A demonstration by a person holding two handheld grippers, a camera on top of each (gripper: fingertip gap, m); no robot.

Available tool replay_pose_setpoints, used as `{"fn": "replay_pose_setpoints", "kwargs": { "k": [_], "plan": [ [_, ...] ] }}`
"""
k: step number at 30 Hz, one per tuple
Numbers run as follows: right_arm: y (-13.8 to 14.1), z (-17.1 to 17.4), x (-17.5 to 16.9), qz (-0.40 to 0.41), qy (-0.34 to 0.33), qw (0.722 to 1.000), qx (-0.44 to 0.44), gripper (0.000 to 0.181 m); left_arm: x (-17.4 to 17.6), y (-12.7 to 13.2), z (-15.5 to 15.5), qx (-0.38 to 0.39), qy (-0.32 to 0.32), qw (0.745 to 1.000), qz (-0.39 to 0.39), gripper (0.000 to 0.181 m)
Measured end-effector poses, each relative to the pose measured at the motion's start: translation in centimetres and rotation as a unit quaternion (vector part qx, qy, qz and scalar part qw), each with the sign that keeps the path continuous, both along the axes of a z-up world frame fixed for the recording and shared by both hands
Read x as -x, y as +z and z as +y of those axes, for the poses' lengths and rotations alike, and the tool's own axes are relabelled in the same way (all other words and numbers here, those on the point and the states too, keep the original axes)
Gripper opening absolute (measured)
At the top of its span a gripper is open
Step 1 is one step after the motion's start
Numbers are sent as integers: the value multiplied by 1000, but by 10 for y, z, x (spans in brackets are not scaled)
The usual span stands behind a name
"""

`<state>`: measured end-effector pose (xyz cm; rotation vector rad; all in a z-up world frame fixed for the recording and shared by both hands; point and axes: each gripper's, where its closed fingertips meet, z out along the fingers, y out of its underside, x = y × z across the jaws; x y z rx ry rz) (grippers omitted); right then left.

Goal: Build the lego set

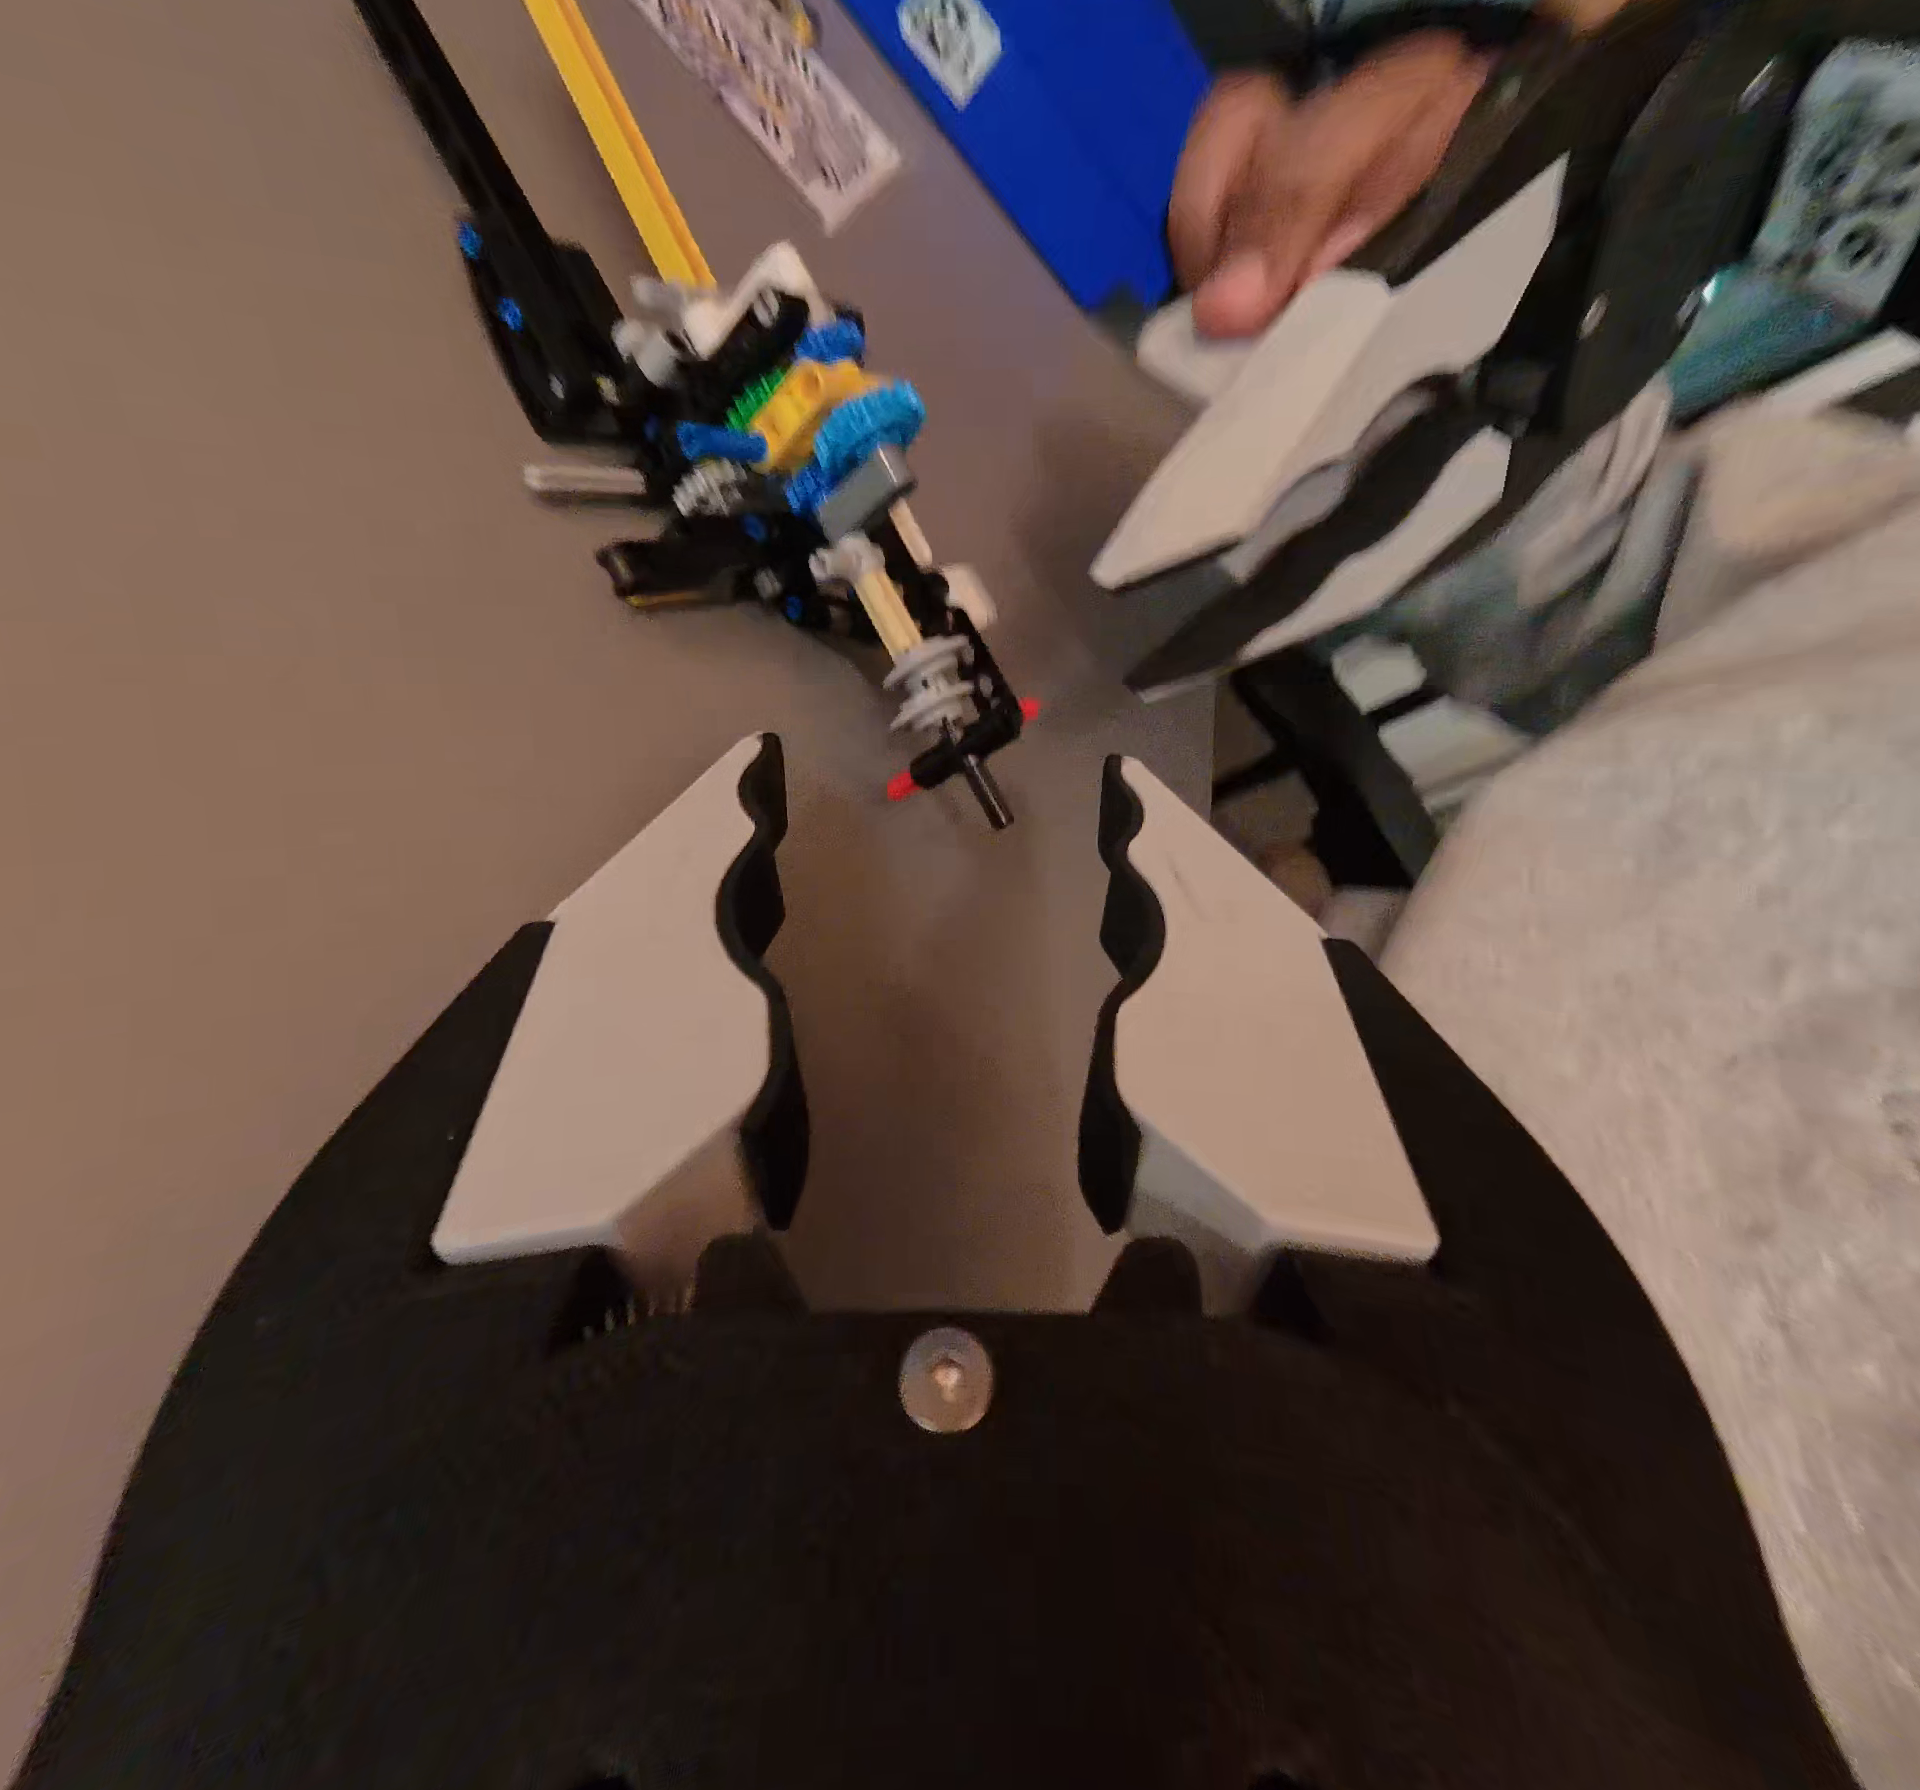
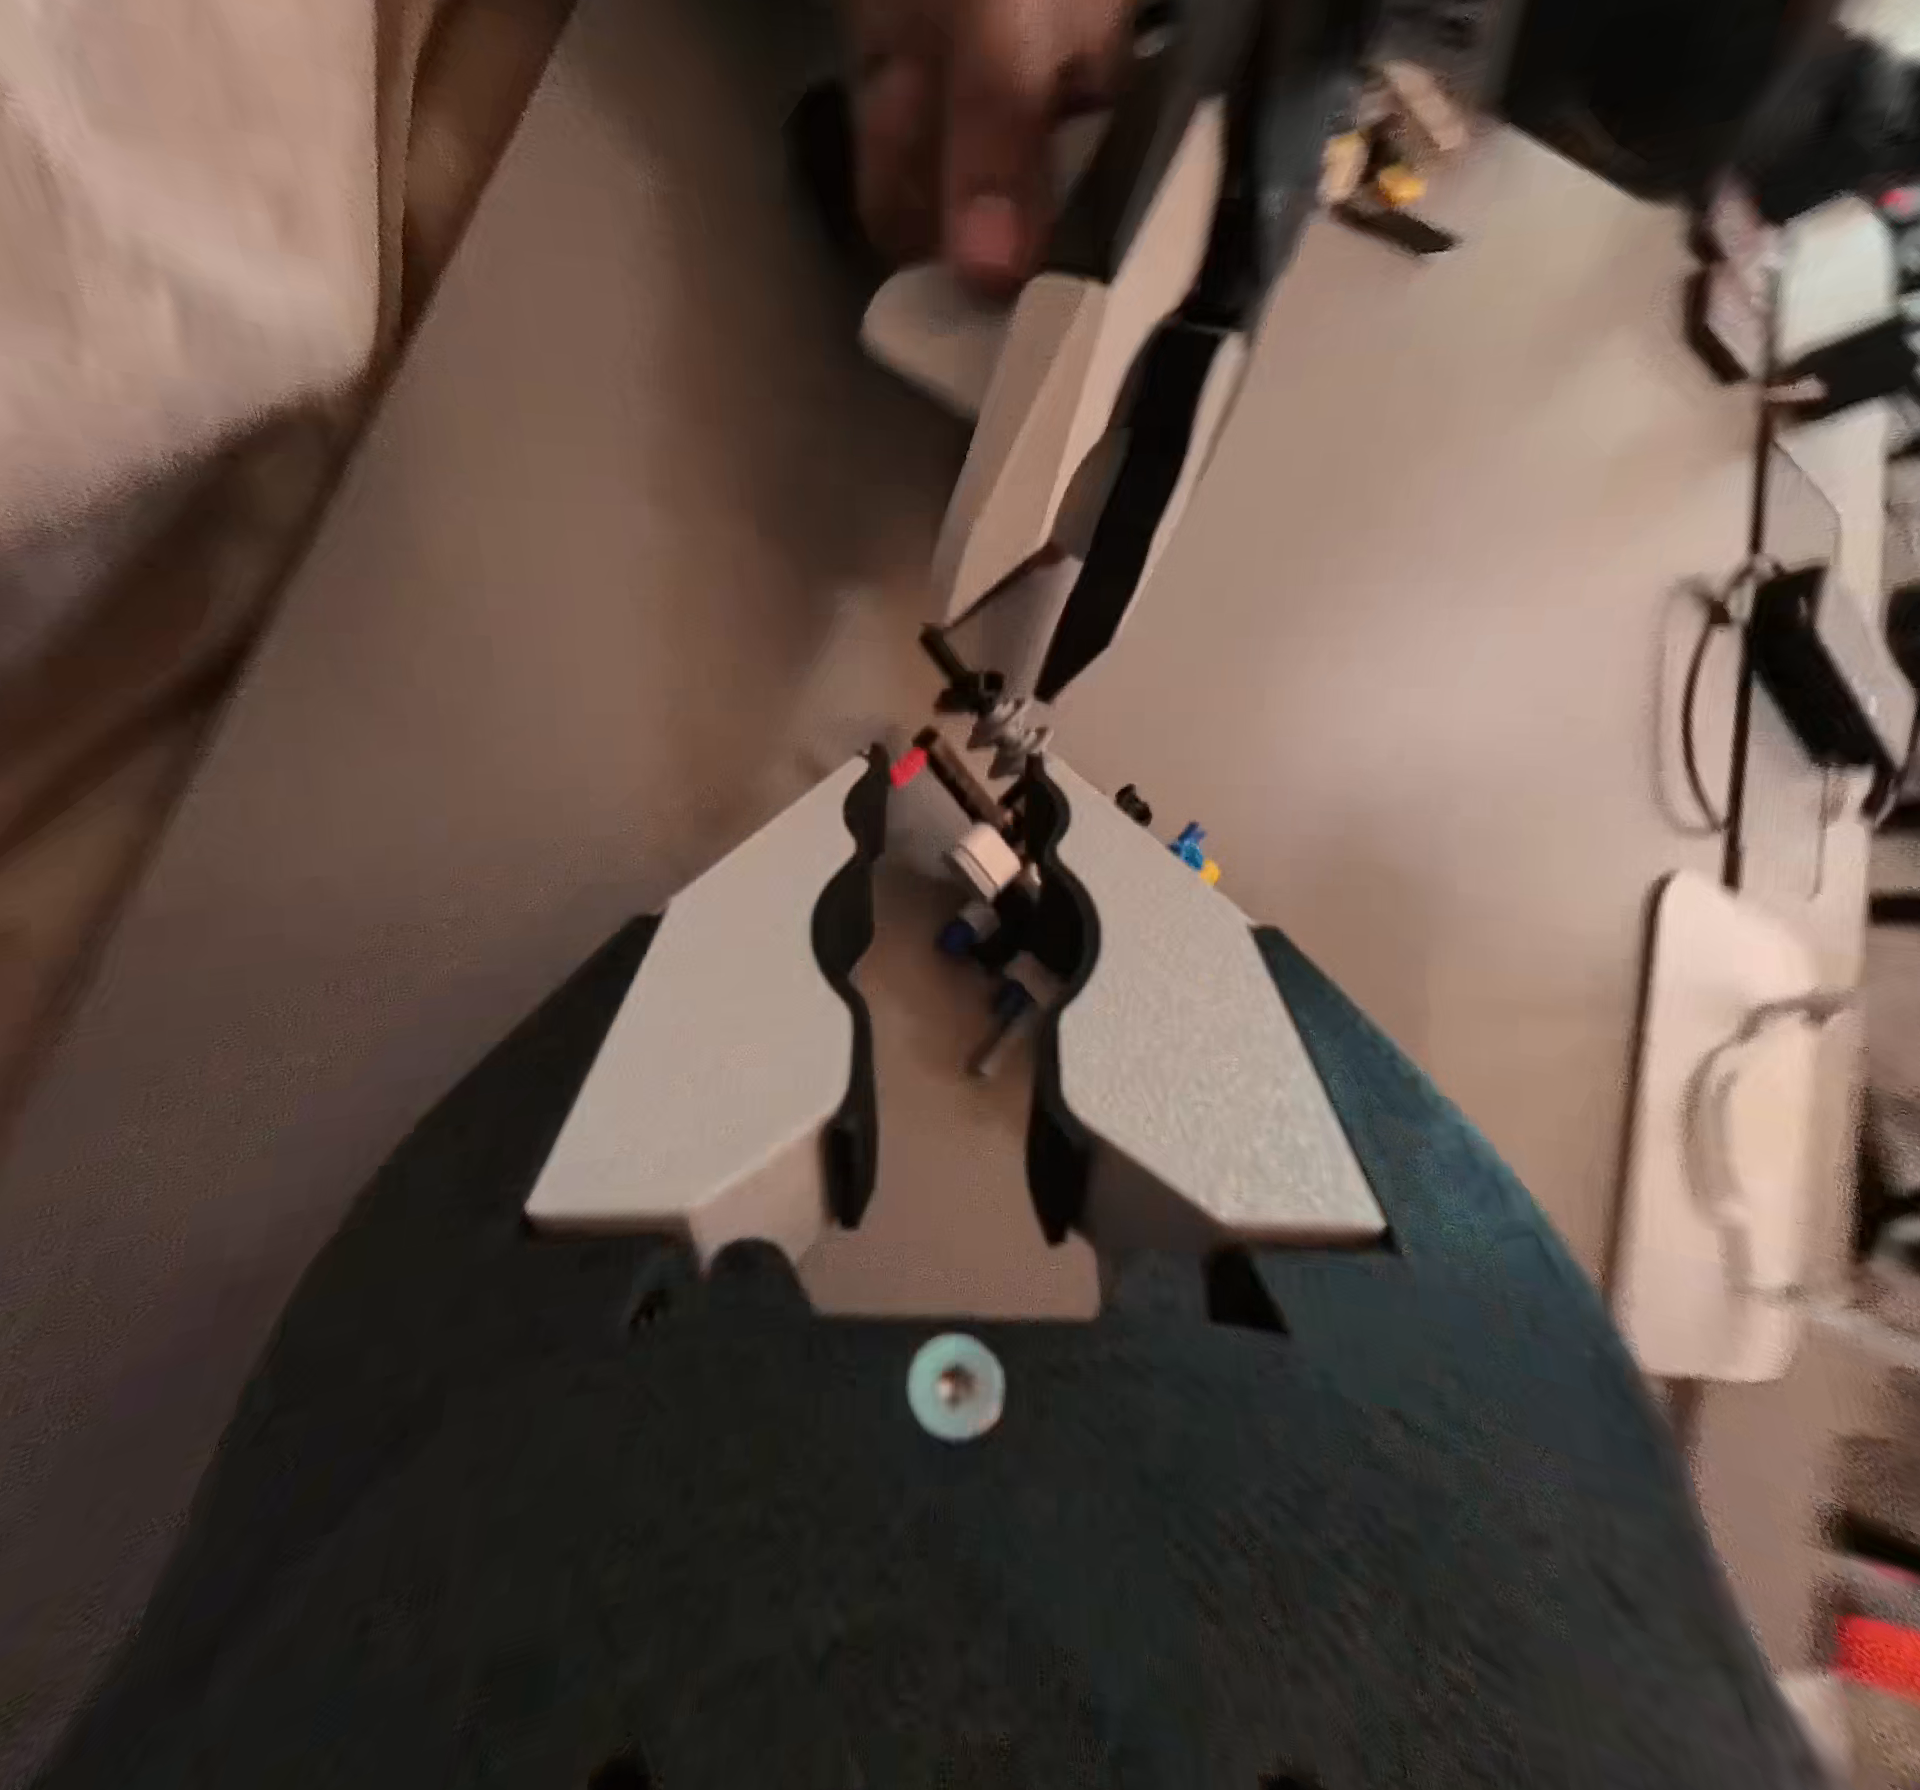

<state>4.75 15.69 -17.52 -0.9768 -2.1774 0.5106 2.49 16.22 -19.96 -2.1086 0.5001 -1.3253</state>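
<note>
A partly built lego assembly [image 1: 790, 452] lies on the grey-brown table [image 1: 260, 597]. It has long black and yellow beams, blue gears, and a tan axle that ends in a grey bush and red pins. My left gripper [image 1: 940, 769] is open and empty, with its tips just short of the axle end. My right gripper [image 2: 954, 769] is narrowly open over that same end of the assembly [image 2: 987, 867], which shows blurred between its fingers. In the left wrist view the right gripper [image 1: 1117, 634] stands to the right of the assembly with nothing in it. The left gripper [image 2: 997, 660] also shows in the right wrist view.
An instruction booklet [image 1: 727, 47] and a blue box [image 1: 1018, 78] lie at the far side. The table edge runs close on the right, with grey carpet [image 1: 1662, 1013] below. Small loose pieces [image 2: 1195, 852] lie beside the right finger, and more [image 2: 1382, 192] lie farther off. A hand [image 1: 1299, 182] holds the right gripper. The grippers' ends are close to 4 centimetres from one another.
</note>
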Motion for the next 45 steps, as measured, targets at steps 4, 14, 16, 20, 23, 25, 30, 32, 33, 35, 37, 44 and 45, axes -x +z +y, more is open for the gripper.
{"fn": "replay_pose_setpoints", "kwargs": {
  "k": [4,14,16,20,23,25,30,32,33,35,37,44,45],
  "plan": [
    [-16,7,-4,-113,120,982,-91,27,-10,-5,-6,-11,-56,998,29,60],
    [-39,3,-1,-234,233,941,-74,22,-19,-7,-16,12,-154,988,20,50],
    [-38,3,0,-237,232,941,-62,17,-19,-7,-15,12,-151,988,19,44],
    [-35,2,2,-237,222,945,-30,17,-11,-6,-14,18,-145,989,10,36],
    [-36,0,3,-231,221,947,-20,17,-4,-4,-13,19,-138,990,5,28],
    [-36,-1,4,-229,222,948,-18,17,0,-3,-12,21,-133,991,-4,23],
    [-35,0,6,-226,221,949,-11,17,0,-4,-11,27,-132,991,-2,10],
    [-35,1,6,-226,221,949,-16,17,0,-5,-9,27,-127,991,0,10],
    [-35,1,6,-225,221,949,-18,17,0,-4,-8,27,-124,992,-2,10],
    [-35,2,6,-223,220,949,-18,17,1,-4,-5,28,-114,993,-4,7],
    [-35,1,7,-221,219,950,-14,17,2,-5,-2,33,-102,994,-3,8],
    [-35,-1,8,-219,224,950,-11,16,2,-12,6,32,-55,998,24,15],
    [-34,-1,8,-218,224,950,-12,16,3,-12,8,30,-44,998,28,19]
  ]
}}
